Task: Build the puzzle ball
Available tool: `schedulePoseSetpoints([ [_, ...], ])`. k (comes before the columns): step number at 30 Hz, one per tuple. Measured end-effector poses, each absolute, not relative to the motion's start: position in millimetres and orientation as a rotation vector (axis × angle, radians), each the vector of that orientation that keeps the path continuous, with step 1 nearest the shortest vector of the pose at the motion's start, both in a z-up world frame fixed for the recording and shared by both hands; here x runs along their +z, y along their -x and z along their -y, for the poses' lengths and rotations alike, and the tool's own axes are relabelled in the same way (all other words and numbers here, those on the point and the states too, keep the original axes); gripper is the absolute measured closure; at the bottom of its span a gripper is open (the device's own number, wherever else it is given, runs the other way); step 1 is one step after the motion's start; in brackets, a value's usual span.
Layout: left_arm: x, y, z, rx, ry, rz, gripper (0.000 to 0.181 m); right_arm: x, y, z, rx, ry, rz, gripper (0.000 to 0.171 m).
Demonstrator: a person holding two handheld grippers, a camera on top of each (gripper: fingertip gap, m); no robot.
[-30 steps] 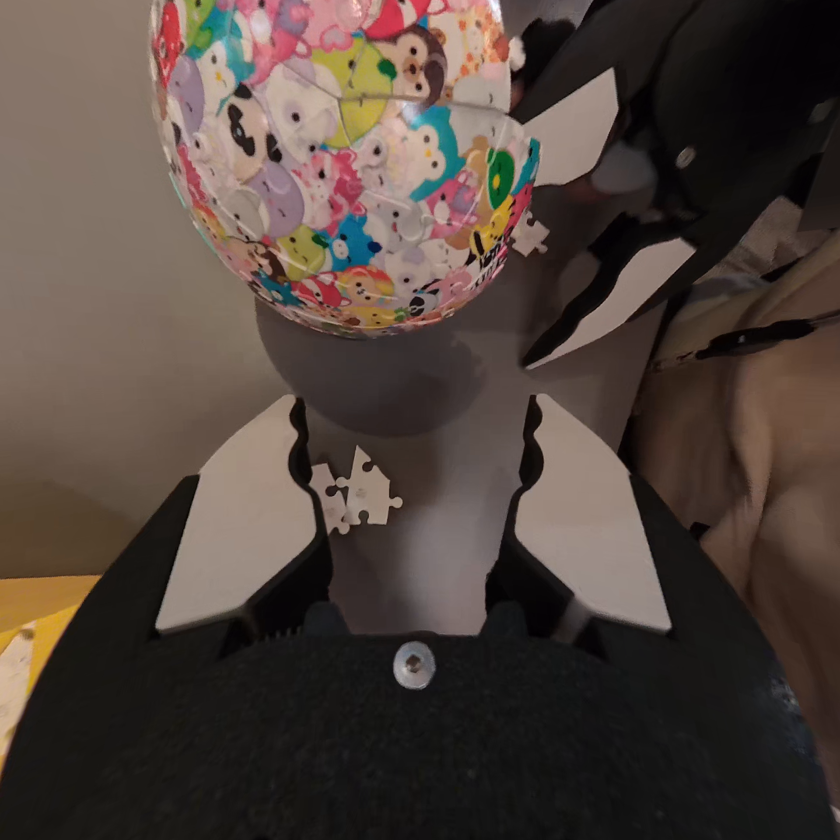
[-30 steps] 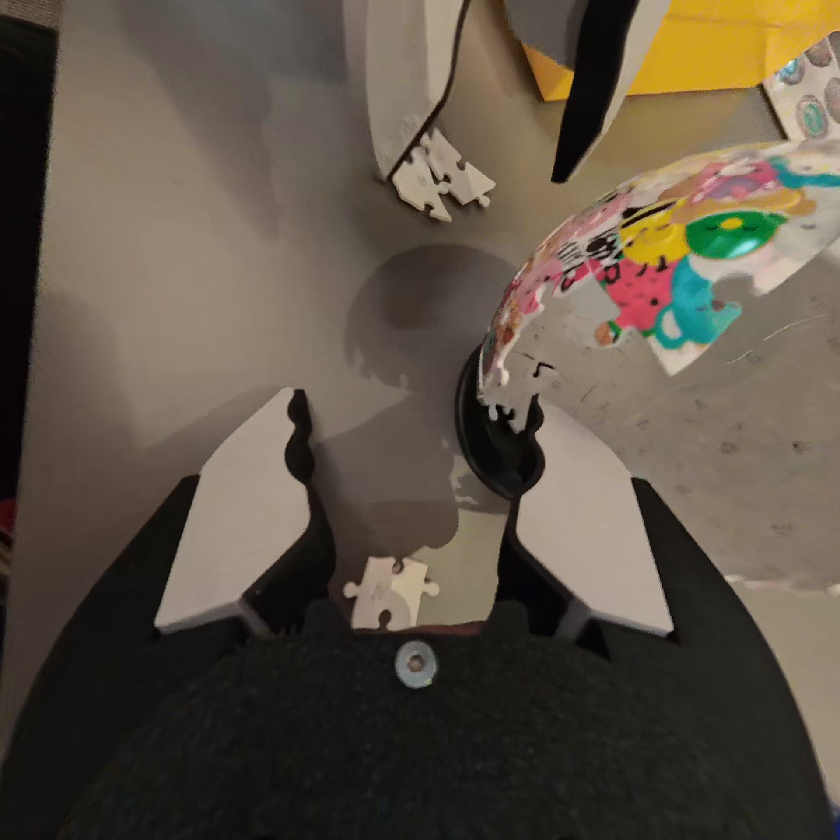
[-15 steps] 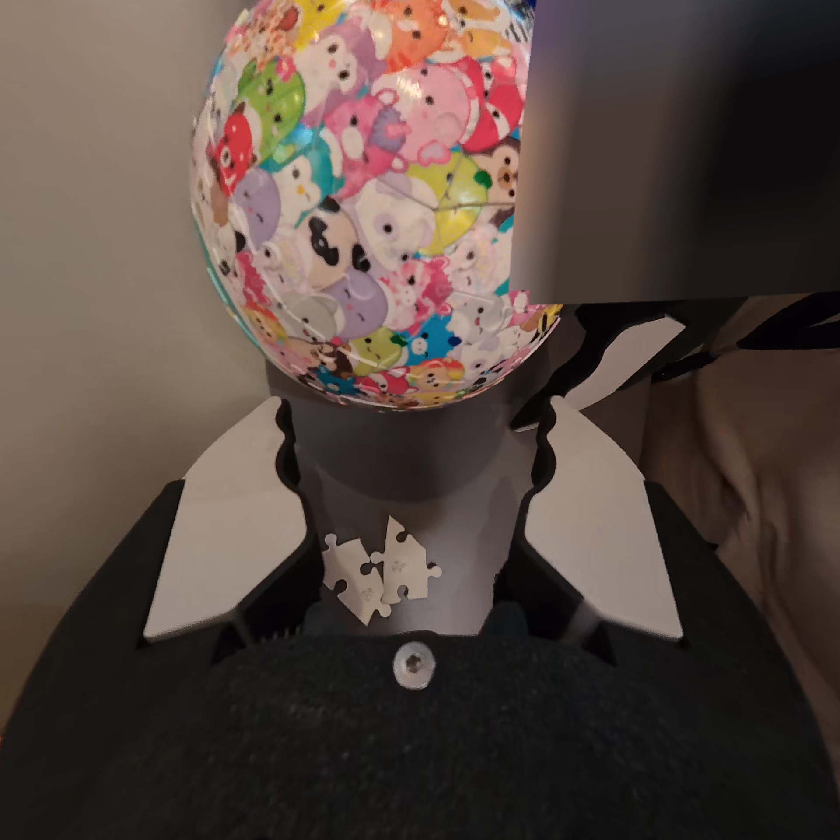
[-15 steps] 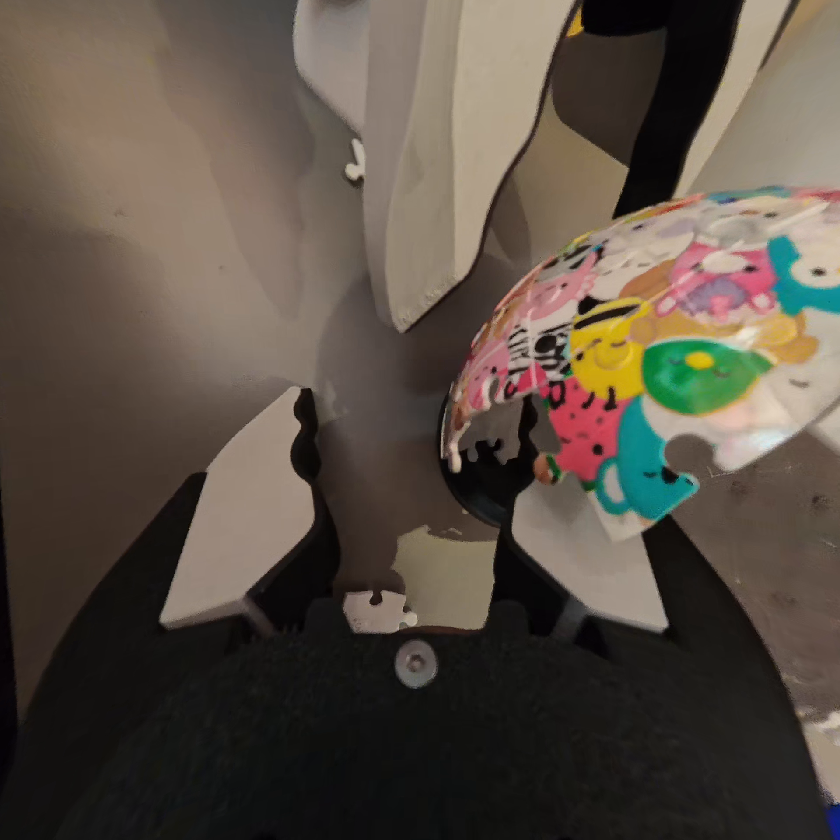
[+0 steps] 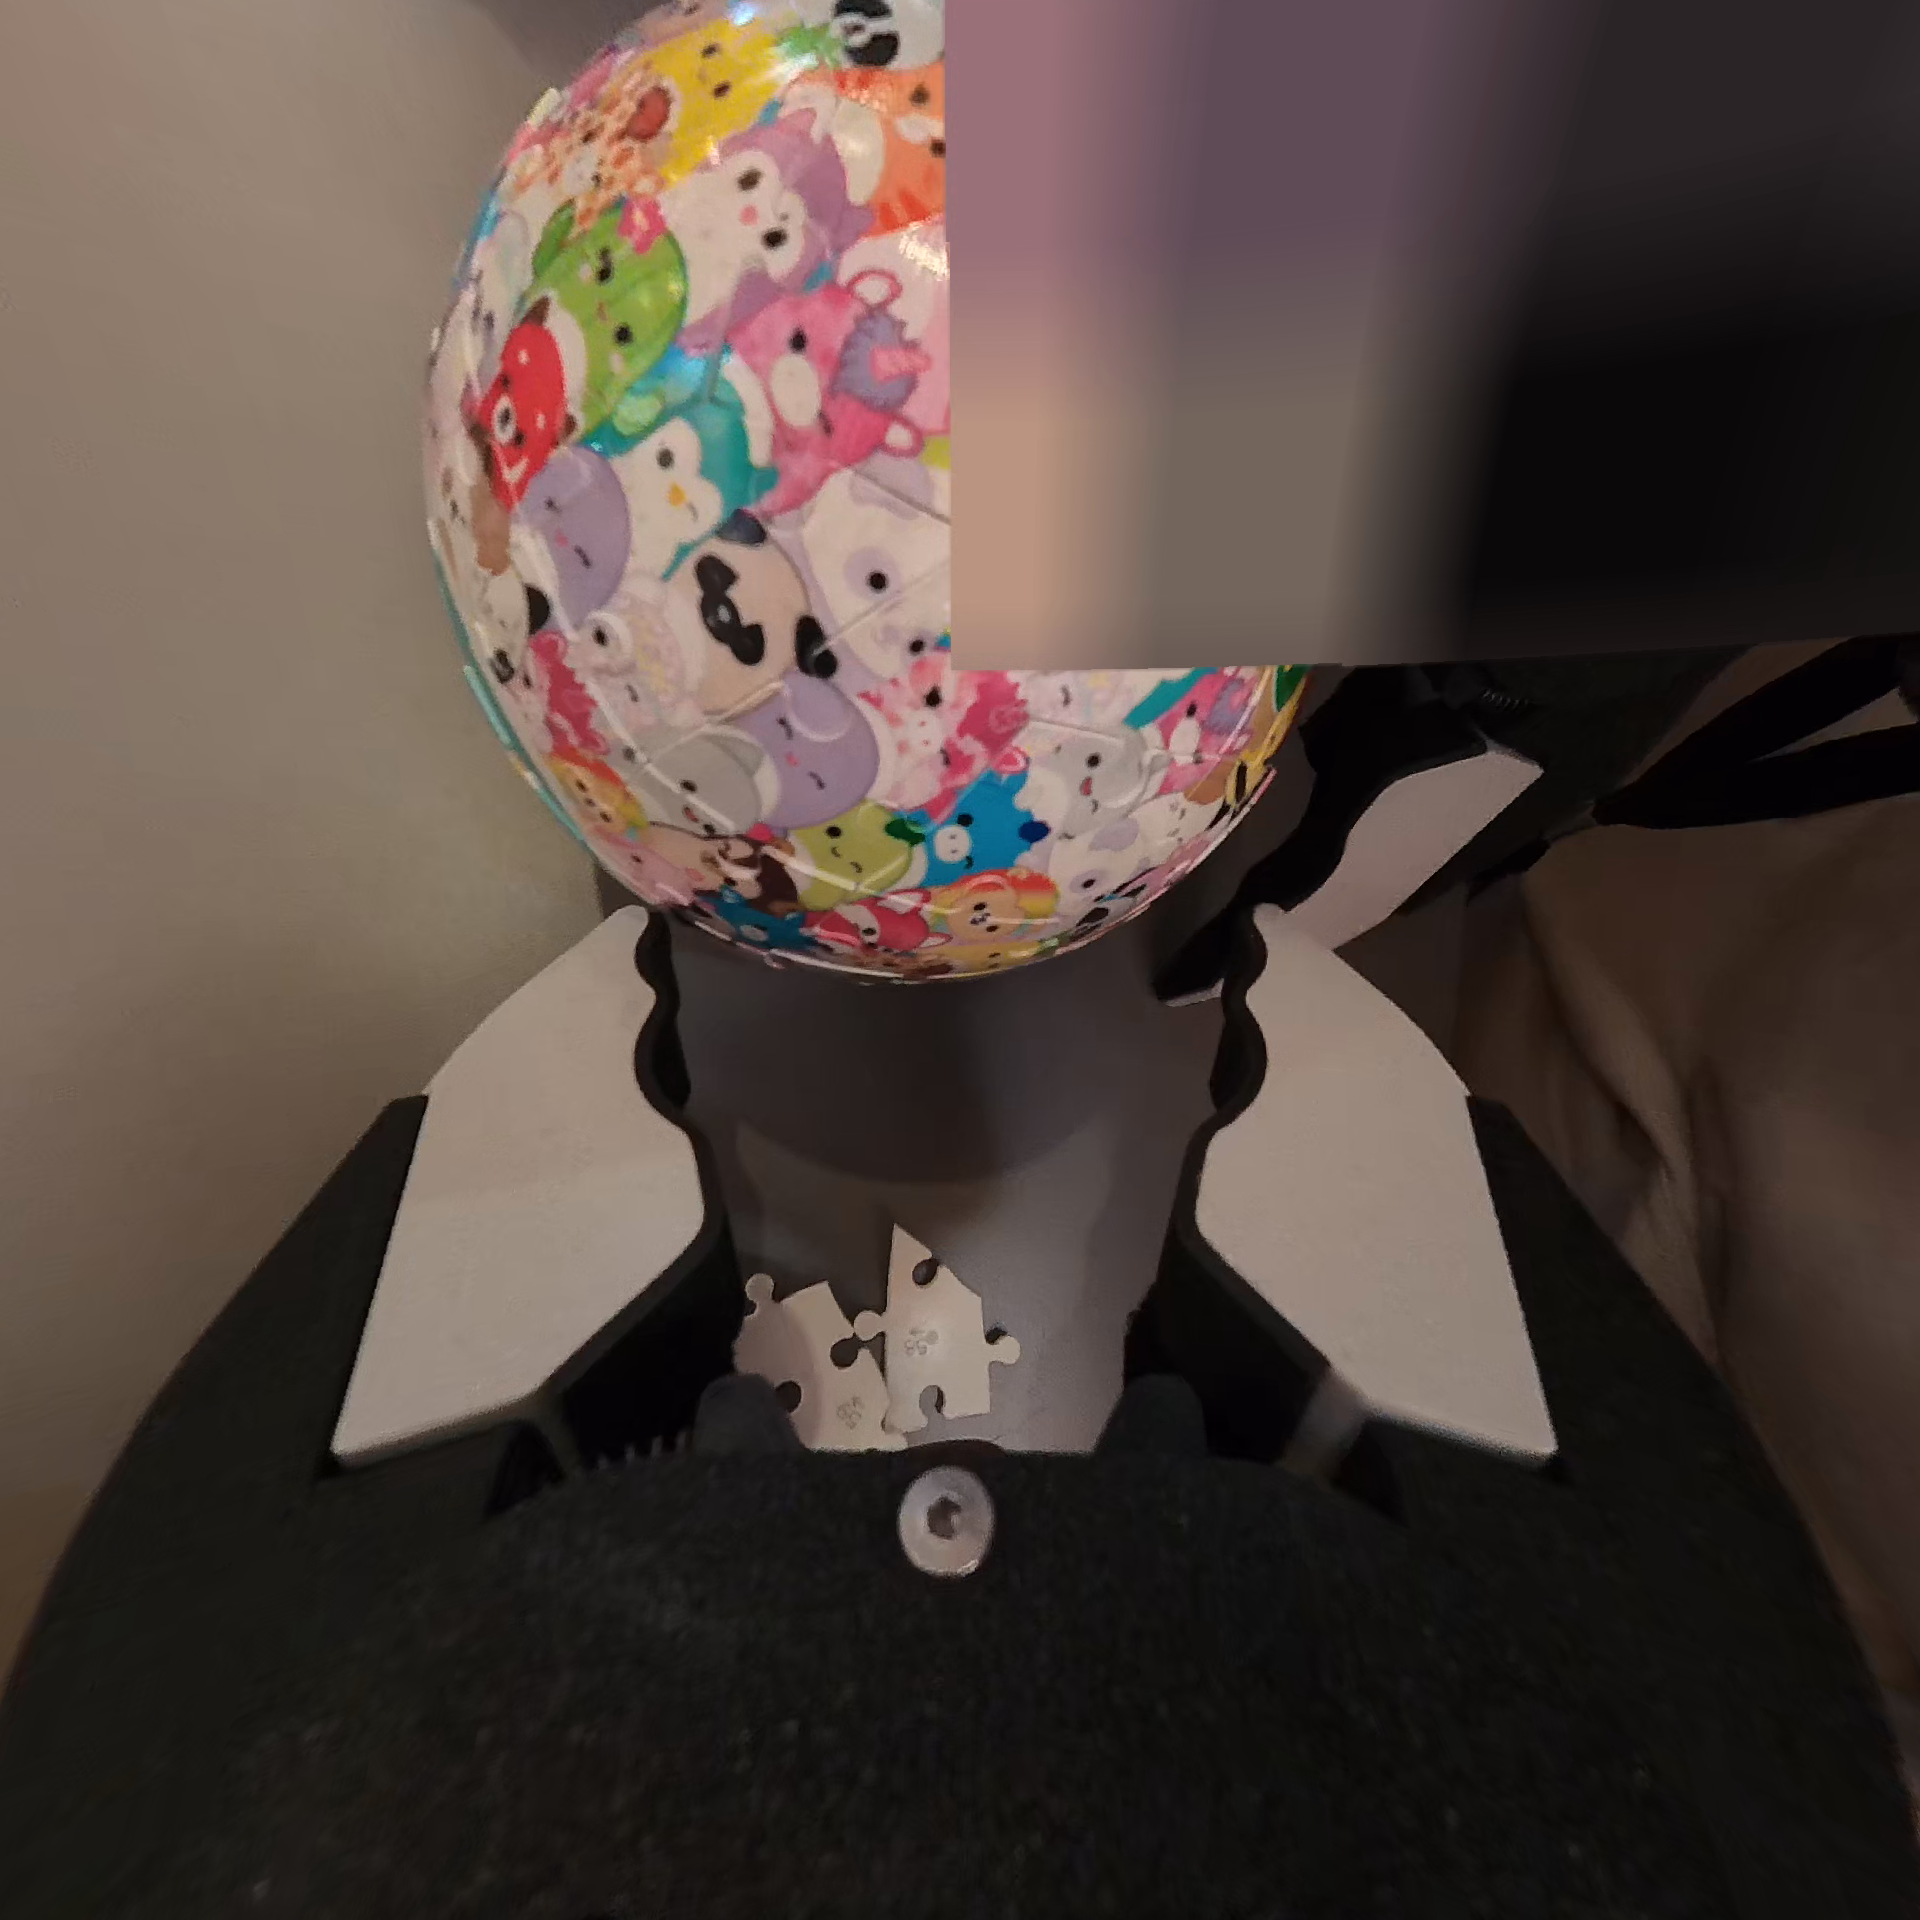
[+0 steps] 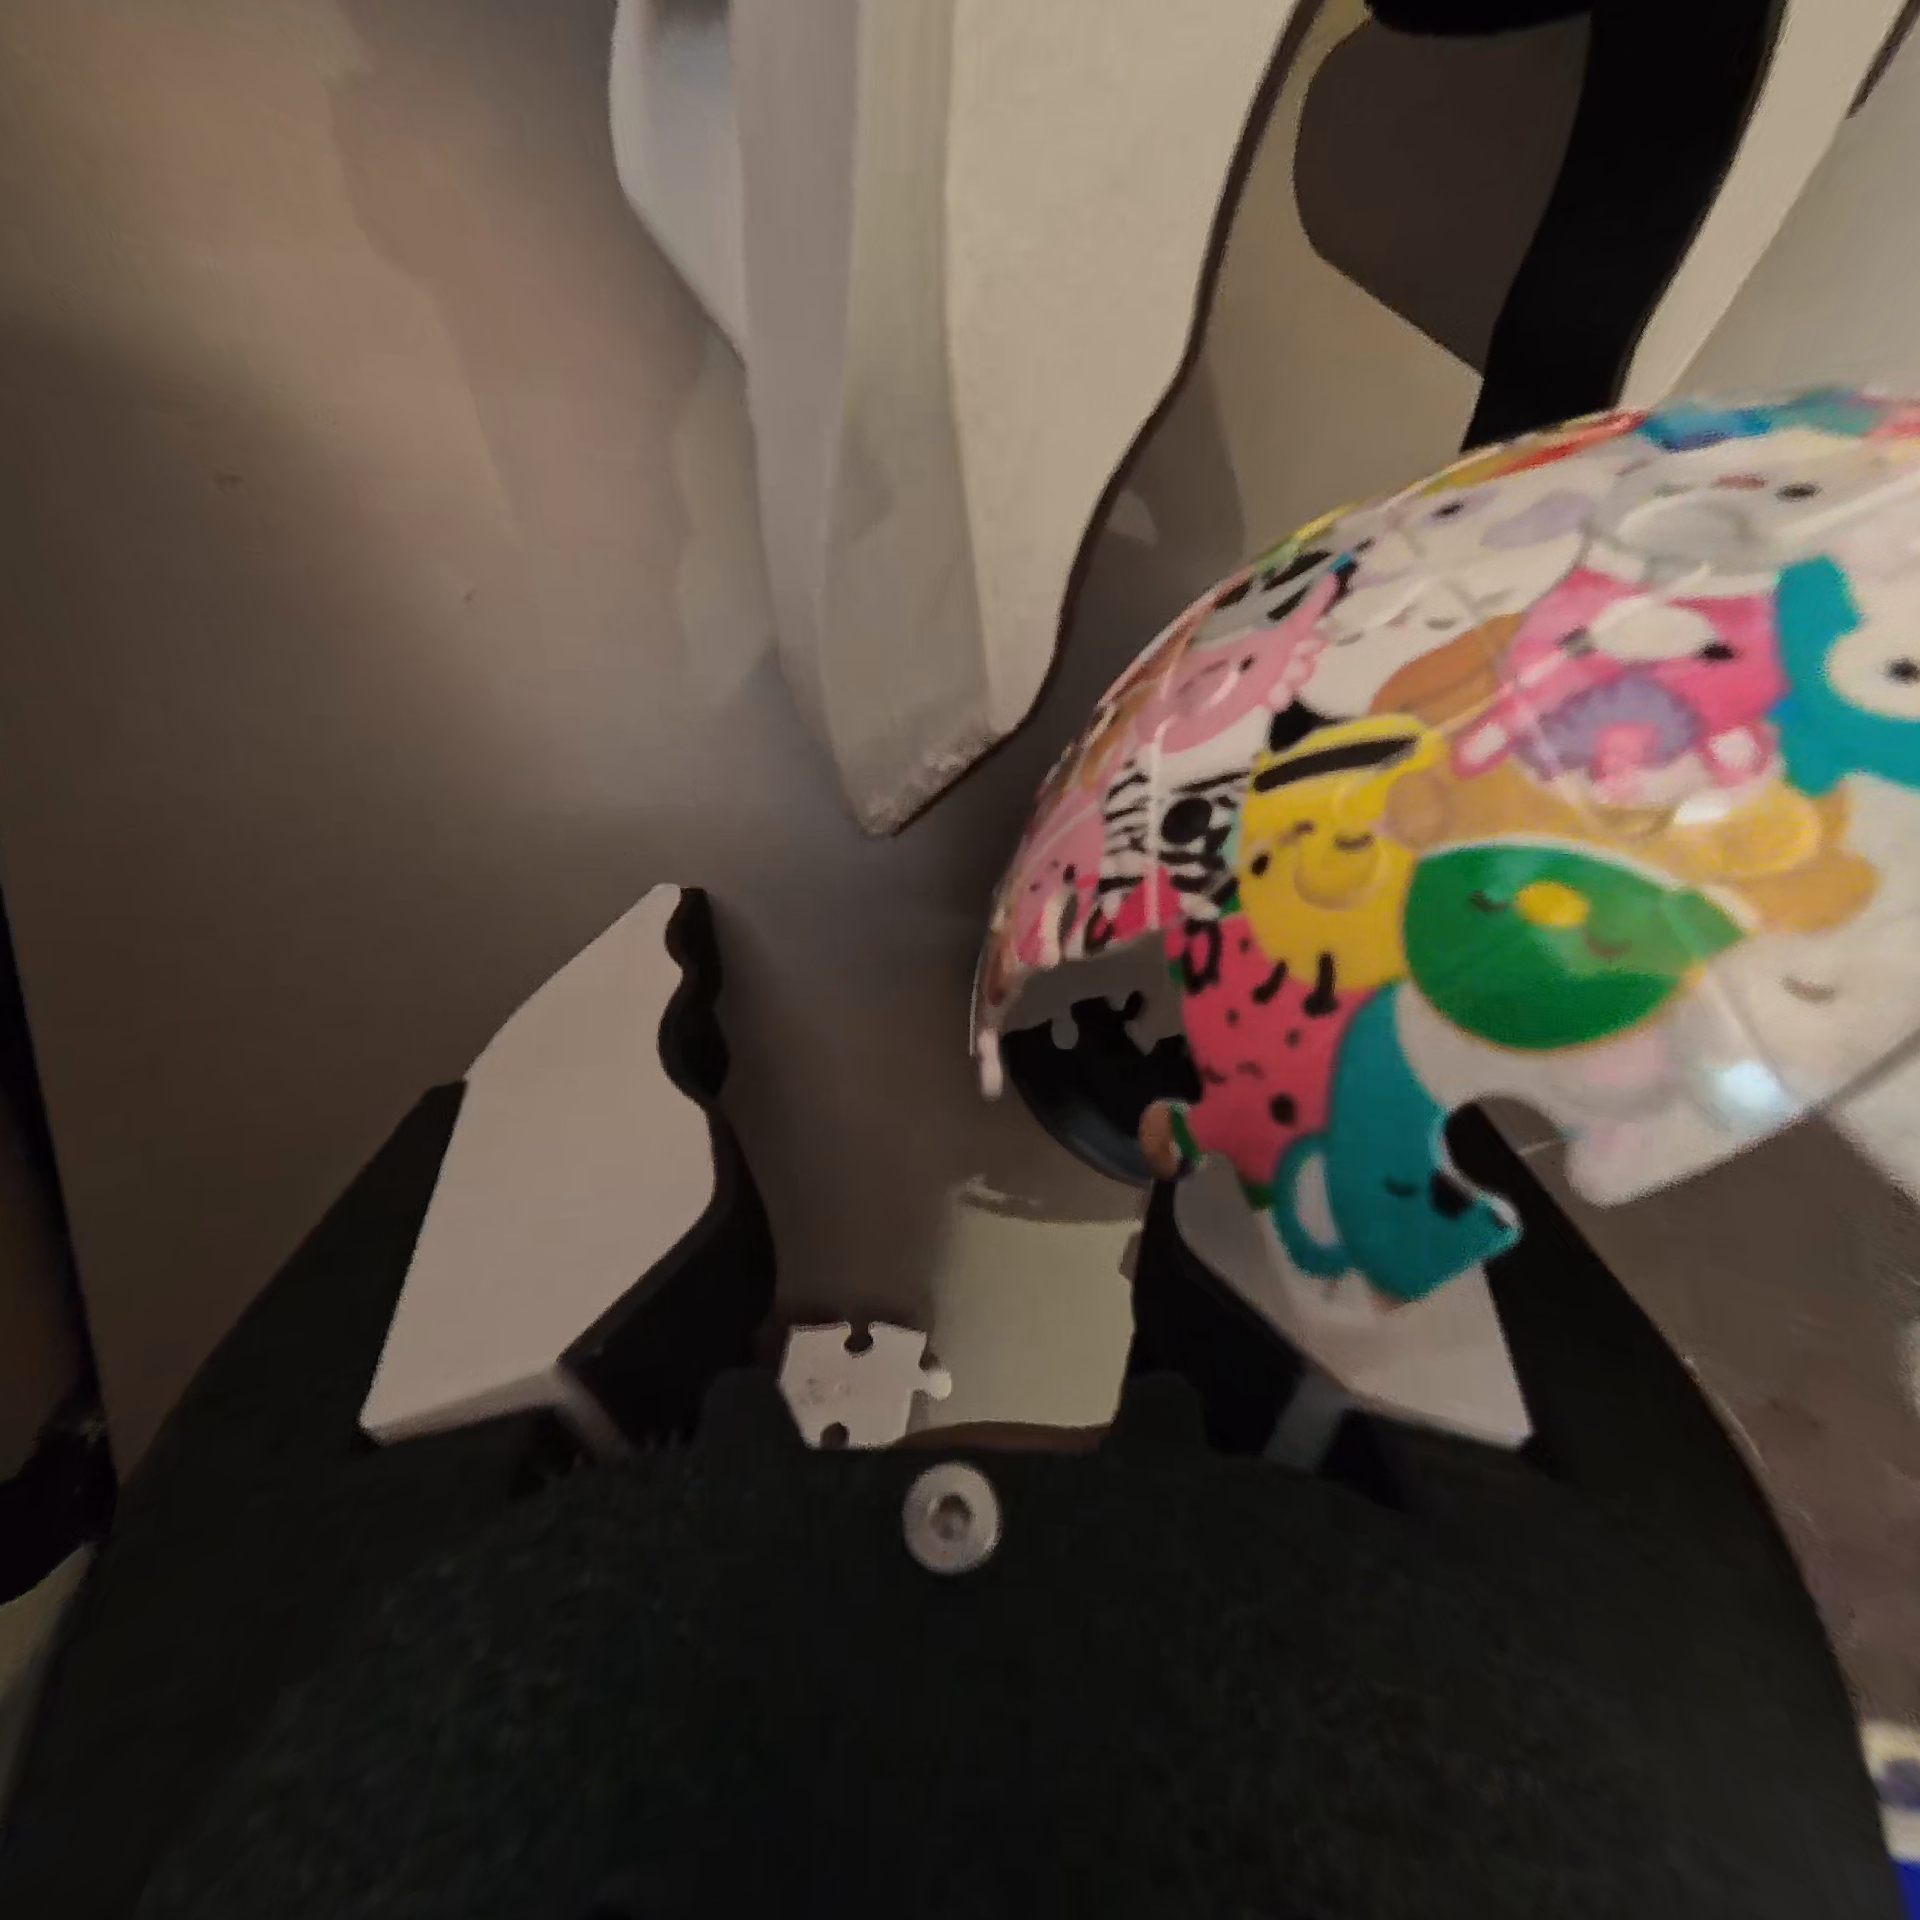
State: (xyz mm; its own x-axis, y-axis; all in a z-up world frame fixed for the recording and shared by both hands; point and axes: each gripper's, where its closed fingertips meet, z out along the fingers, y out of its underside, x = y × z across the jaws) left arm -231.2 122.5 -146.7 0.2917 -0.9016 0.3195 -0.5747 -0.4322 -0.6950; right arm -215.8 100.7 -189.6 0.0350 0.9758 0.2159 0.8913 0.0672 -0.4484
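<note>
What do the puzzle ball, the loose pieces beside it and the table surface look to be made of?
Puzzle ball: probably rigid glossy plastic; bright highlights run over its printed shell, and it holds a curve despite the open gap.
Loose pieces: likely the same stiff material, lying back-up, matte white with crisp cut tabs.
Table: smooth grey, a dull sheen with faint scuffs; laminate or painted board, hard to say.

It looks like a home, likely a living room: a plain grey worktop (image 5: 312, 727) carries a colourful puzzle ball (image 5: 727, 520) and loose pieces (image 5: 883, 1340), with soft beige upholstery (image 5: 1714, 1091) just beyond its right edge.
</note>
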Motion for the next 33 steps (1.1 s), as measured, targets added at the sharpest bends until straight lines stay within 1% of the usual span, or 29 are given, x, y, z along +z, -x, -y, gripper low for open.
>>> schedulePoseSetpoints([
  [4,-146.2,230.4,-121.6,-0.974,2.113,-1.322,0.082,-193.0,215.5,-95.9,0.311,1.904,1.906,0.093],
  [7,-146.2,230.1,-121.1,-0.966,2.112,-1.326,0.081,-193.7,215.5,-97.3,0.331,1.912,1.899,0.088],
  [11,-146.6,230.1,-121.3,-0.969,2.112,-1.325,0.081,-193.9,216.1,-97.8,0.342,1.900,1.906,0.088],
  [12,-146.5,230.1,-121.6,-0.972,2.111,-1.323,0.082,-193.8,216.3,-97.7,0.340,1.897,1.910,0.085],
  [16,-146.9,230.6,-122.9,-0.971,2.114,-1.321,0.083,-191.5,217.0,-98.0,0.279,1.858,1.929,0.093],
  [17,-146.7,230.7,-123.0,-0.970,2.113,-1.321,0.083,-190.6,216.6,-98.5,0.256,1.838,1.934,0.086],
  [18,-146.7,230.8,-123.1,-0.968,2.113,-1.320,0.083,-189.3,216.0,-100.4,0.227,1.821,1.928,0.083],
  [20,-146.5,231.2,-123.1,-0.967,2.115,-1.318,0.083,-188.8,213.4,-102.1,0.209,1.831,1.908,0.081],
  [22,-146.2,231.0,-123.3,-0.964,2.114,-1.317,0.083,-189.1,211.9,-104.7,0.213,1.857,1.876,0.076],
  [26,-145.4,228.3,-122.9,-0.972,2.109,-1.322,0.084,-193.4,212.3,-102.4,0.295,1.942,1.851,0.075],
  [28,-145.5,226.9,-122.3,-0.968,2.106,-1.328,0.084,-195.0,213.3,-98.4,0.342,1.958,1.869,0.080],
  [33,-146.8,227.0,-123.6,-0.950,2.110,-1.326,0.084,-194.6,214.3,-97.5,0.346,1.936,1.882,0.080],
])
